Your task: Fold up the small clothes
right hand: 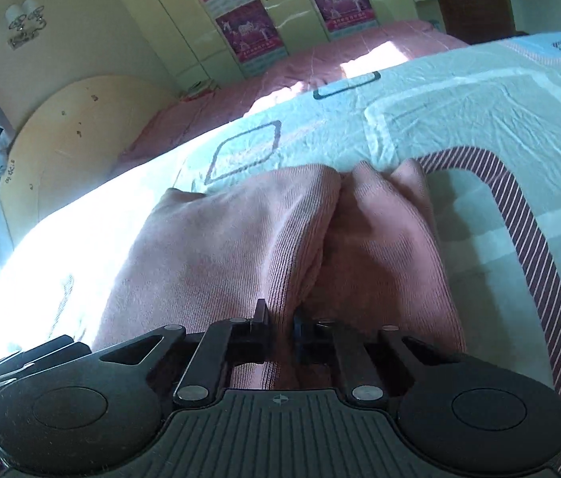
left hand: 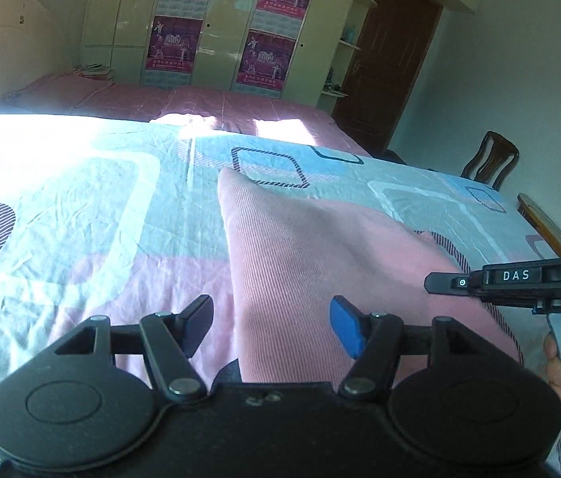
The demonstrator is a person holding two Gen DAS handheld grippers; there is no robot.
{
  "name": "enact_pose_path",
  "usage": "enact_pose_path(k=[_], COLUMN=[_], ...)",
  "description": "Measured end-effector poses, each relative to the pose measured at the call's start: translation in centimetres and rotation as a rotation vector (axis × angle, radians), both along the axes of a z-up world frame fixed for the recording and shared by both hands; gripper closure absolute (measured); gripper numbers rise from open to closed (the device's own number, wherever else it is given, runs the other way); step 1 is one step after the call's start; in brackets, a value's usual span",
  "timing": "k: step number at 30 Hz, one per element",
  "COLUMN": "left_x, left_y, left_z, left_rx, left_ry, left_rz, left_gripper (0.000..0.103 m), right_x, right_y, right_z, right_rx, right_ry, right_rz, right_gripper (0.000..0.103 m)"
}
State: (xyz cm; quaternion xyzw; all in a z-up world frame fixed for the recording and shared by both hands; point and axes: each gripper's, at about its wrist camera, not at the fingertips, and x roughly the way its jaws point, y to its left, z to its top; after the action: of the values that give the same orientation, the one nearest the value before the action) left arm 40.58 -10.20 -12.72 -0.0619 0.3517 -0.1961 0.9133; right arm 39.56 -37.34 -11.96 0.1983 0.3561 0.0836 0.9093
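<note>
The pink garment (right hand: 240, 239) lies on the patterned bedsheet (left hand: 81, 199), its near hem pinched in the clenched right claw (right hand: 280, 326), probably to lift it for a fold, while the left claw (left hand: 270, 324) hangs released just above the cloth.

Both wrist views near bed (left hand: 81, 199)

The pink garment (right hand: 240, 247) runs under the right hand-held gripper (right hand: 280, 326), its near edge hidden.

Harsh sun glare, perhaps slight blur
</note>
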Motion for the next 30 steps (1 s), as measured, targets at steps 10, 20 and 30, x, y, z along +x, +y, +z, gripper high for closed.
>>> enact_pose_path(k=[10,20,30], left_x=[0.1,-0.3,0.2], left_y=[-4.2,-3.7,-4.1], left_z=[-2.5,-3.2,-2.8], left_rx=[0.040,0.050,0.026], left_ry=[0.049,0.068,0.099], left_rz=[-0.095,-0.085,-0.081], left_gripper=[0.040,0.037,0.036], right_x=[-3.4,-7.6,-9.4], right_y=[-3.2,-3.7,-4.4], right_z=[-0.6,-0.1,-3.0], right_rx=[-0.123,-0.079,-0.090], right_ry=[0.036,0.044,0.134], right_rz=[-0.073,-0.110,-0.181], right_gripper=[0.093,0.062,0.078])
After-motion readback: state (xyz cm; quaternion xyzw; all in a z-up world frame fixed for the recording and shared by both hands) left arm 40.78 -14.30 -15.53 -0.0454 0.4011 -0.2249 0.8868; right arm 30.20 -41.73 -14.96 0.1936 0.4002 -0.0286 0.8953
